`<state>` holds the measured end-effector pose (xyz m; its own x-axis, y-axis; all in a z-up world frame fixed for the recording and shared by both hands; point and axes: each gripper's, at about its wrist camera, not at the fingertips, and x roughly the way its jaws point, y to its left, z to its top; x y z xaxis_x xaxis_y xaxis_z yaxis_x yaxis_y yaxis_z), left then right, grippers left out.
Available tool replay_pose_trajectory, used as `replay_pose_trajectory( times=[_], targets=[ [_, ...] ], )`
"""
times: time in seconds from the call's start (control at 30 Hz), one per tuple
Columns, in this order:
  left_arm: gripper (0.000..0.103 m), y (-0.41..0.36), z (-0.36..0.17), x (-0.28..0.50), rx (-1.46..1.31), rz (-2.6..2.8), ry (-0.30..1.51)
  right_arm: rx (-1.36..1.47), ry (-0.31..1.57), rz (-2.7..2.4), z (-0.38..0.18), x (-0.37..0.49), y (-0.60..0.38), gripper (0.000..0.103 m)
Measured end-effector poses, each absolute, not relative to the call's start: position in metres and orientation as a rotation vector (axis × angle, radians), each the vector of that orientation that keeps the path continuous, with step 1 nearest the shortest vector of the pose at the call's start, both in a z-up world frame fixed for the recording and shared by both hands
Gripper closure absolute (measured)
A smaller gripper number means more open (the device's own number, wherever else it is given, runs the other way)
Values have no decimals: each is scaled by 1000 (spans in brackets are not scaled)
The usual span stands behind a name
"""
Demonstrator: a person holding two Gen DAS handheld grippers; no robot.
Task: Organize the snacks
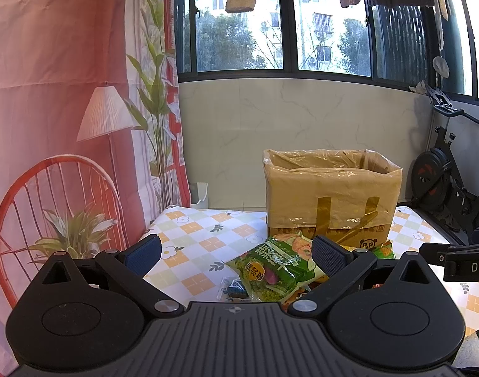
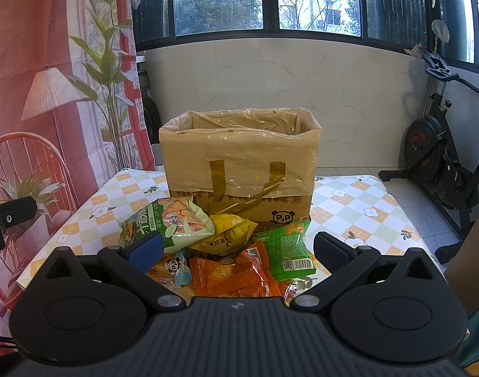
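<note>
A pile of snack packets lies on the checked table in front of a cardboard box (image 2: 239,160) lined with a clear plastic bag. In the right wrist view I see a big green packet (image 2: 173,220), a yellow packet (image 2: 227,232), an orange packet (image 2: 230,273) and a small green packet (image 2: 289,248). My right gripper (image 2: 238,249) is open above the pile, holding nothing. In the left wrist view the box (image 1: 330,188) stands ahead to the right and a green packet (image 1: 277,267) lies between my fingers. My left gripper (image 1: 236,253) is open and empty.
The table (image 2: 349,204) has a checked flower cloth. A printed curtain (image 1: 67,94) hangs at the left edge. An exercise bike (image 2: 440,150) stands on the floor to the right. Part of the right gripper's body (image 1: 459,260) shows at the right of the left wrist view.
</note>
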<state>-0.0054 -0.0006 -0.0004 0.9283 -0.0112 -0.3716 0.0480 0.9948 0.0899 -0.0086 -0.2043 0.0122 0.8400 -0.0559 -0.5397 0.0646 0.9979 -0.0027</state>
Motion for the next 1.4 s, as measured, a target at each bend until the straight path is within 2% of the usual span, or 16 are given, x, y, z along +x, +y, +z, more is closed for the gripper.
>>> replay_pose_trajectory(
  times=[0.97, 1.23, 1.4],
  targets=[
    [1, 3, 2, 6, 101, 2, 354, 54, 563, -40, 15, -4, -214, 0],
    [1, 13, -9, 43, 101, 9, 338, 31, 433, -42, 11, 24, -228, 0],
    [1, 10, -33, 71, 111, -74, 363, 57, 450, -33, -17, 48, -234, 0]
  ],
)
